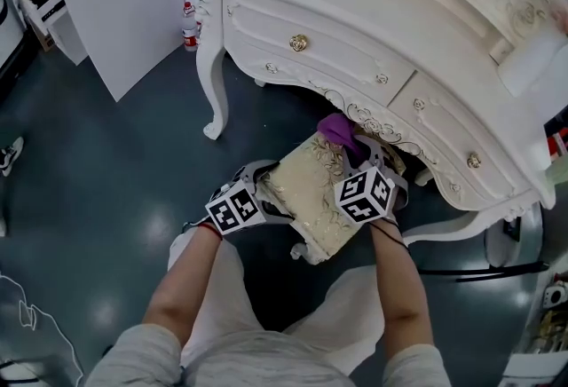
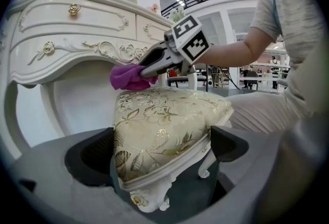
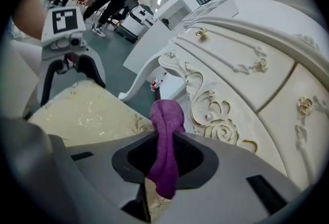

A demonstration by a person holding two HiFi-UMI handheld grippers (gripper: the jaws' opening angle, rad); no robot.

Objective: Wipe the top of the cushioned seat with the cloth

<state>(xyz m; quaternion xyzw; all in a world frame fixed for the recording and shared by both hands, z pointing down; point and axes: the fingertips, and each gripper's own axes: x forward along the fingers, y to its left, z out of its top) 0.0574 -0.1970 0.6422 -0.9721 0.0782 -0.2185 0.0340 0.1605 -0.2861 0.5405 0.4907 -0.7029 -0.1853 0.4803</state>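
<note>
My left gripper (image 2: 164, 150) is clamped across the near end of the cushioned seat (image 2: 164, 115), steadying it. Seat's long axis runs away from me, toward the dressing table (image 3: 247, 63). Right gripper (image 3: 164, 159) pinches the purple cloth (image 3: 167, 120) at the seat's far edge. The top lies toward me, so I'd pull back.

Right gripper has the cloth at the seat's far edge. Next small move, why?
Probably draw the right gripper back toward the near edge, pressing the purple cloth across the cushioned seat. The cloth sits at the far edge, most of the top lies nearer, and the left gripper clamps the near corner.
</note>
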